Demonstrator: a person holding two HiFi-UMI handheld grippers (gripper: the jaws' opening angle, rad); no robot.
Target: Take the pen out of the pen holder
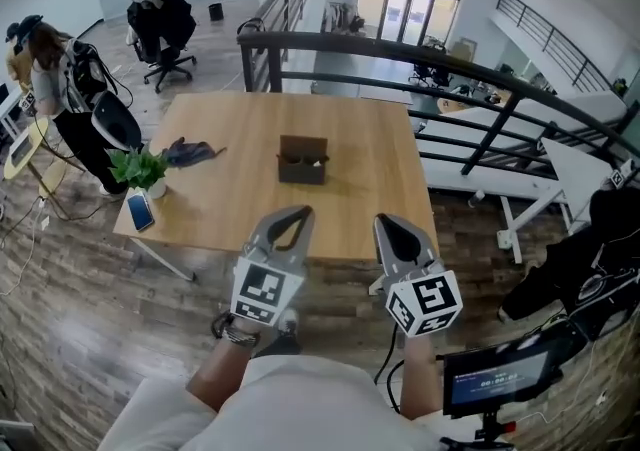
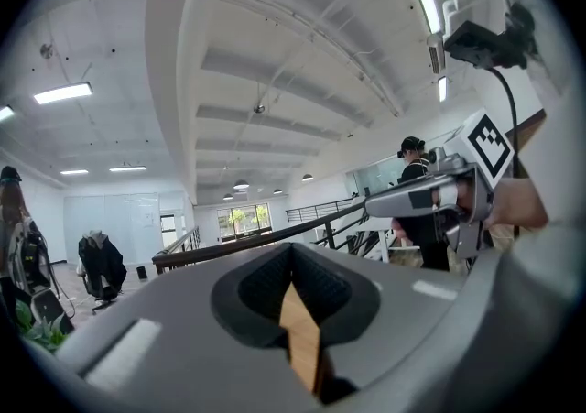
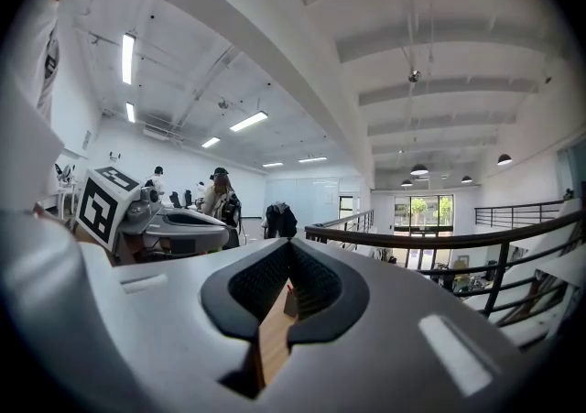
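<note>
The left claw [image 1: 296,211] and right claw [image 1: 392,222] are held shut, empty; the pen holder [image 1: 303,159] on the desk [image 1: 230,139] must first be reached.

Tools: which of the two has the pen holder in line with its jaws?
The right tool: through the opening between its jaws, its own view shows the dark pen holder. The left tool shows only bare table there.
</note>
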